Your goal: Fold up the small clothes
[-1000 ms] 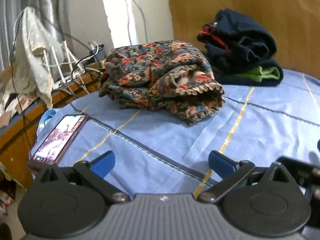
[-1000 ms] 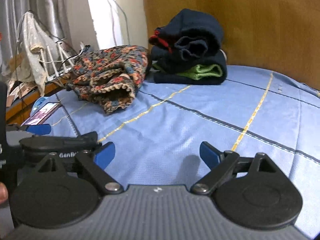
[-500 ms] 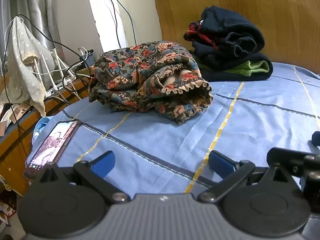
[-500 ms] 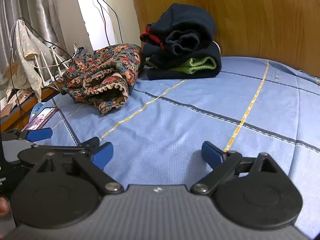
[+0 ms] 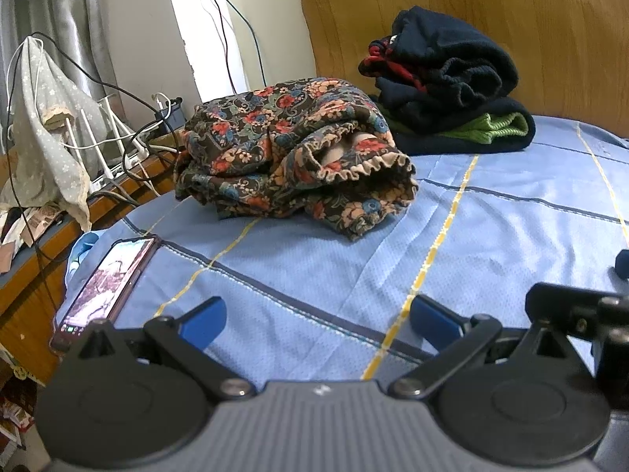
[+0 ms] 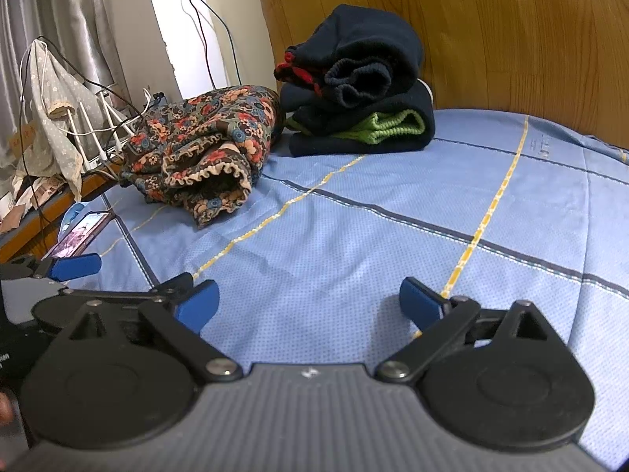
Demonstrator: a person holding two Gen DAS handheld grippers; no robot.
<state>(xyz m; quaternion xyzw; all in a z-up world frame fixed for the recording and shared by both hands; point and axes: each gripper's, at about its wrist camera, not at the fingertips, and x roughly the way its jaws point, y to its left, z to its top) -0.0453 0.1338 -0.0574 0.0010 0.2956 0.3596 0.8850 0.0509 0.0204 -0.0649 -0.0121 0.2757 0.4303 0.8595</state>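
Jaws: left gripper (image 5: 316, 320) and right gripper (image 6: 306, 305) both stand wide apart, nothing between the blue pads (image 6: 418, 306).
Pose: both held low and level over the bed (image 6: 393, 236), side by side, fingers aimed at the clothes; the left one shows at the lower left edge of the right wrist view.
Bed, near: bare blue sheet under both grippers; a phone (image 5: 104, 283) lies at the left edge.
Clothes, mid: floral garment (image 5: 291, 161) in a loose rolled bundle, frilled hem facing the cameras, well ahead of the jaws.
Clothes, far: dark stack (image 6: 359, 90) with a green layer, squared up against the wooden headboard (image 6: 491, 39), just beside the floral piece.
Stage: fits either a bundle awaiting folding or one roughly rolled and set down; cannot tell which.
Handling, if refolding: judge it needs both jaws on separate corners of the hem, spread flat on the bare sheet; thick cloth may slip.
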